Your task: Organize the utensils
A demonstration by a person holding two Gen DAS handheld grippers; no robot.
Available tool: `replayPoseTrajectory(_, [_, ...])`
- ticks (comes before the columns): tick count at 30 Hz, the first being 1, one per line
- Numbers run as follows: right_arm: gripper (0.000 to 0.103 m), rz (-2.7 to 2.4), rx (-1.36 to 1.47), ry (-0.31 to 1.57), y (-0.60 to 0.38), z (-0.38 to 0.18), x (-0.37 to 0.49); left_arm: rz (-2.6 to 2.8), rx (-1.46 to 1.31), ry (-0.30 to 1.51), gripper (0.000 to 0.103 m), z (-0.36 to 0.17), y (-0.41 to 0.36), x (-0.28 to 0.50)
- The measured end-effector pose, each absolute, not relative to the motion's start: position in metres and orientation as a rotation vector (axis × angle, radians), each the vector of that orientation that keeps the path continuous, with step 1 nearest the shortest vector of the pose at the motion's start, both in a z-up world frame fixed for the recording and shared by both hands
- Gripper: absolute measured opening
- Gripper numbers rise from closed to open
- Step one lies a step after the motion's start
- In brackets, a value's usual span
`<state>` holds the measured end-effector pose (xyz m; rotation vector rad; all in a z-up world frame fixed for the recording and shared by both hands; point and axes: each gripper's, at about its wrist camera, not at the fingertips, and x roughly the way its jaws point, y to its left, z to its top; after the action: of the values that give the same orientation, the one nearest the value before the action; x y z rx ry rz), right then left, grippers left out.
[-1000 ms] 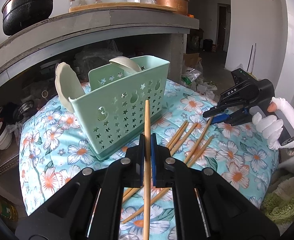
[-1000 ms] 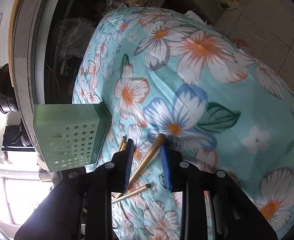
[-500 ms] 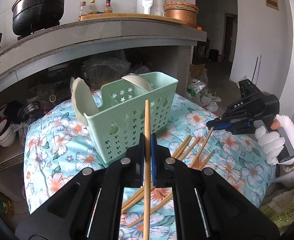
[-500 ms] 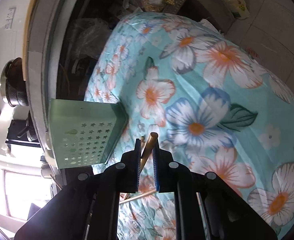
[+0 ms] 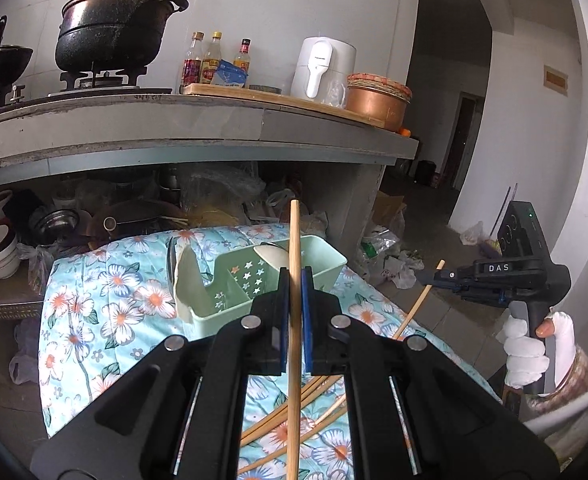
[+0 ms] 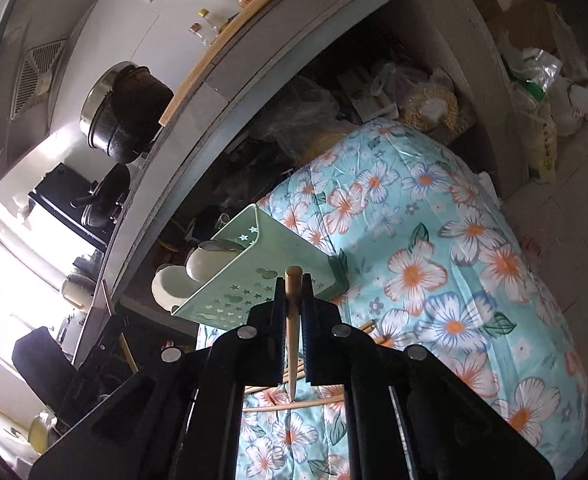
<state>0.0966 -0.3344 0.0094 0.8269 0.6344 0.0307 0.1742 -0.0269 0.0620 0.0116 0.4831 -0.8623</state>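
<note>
Both clamped on a chopstick apiece — left gripper [image 5: 294, 292], right gripper [image 6: 293, 292] — lifted clear, probably bound for the green caddy [image 5: 314, 258].

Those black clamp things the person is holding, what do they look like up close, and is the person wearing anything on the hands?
Each gripper is matte black plastic: two angular arms with round silver bolts, ending in flat fingers with blue pads. The right gripper has a pistol-style grip, white "DAS" lettering and a small green light on the box at its back. The hand around it wears a white glove with a knitted cuff below. No cables show.
</note>
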Motion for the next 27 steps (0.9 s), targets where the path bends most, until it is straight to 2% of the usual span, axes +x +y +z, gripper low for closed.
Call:
replayPoseTrajectory(16, [0.007,0.055,0.778,0.572,-0.331,0.033,0.085,-0.876,-0.028,0.414,0.005,0.088,-0.033,0.165])
replayPoseTrajectory(27, [0.007,0.051,0.779,0.564,-0.334,0.034,0.078,-0.864,-0.041,0.480,0.005,0.077,-0.040,0.170])
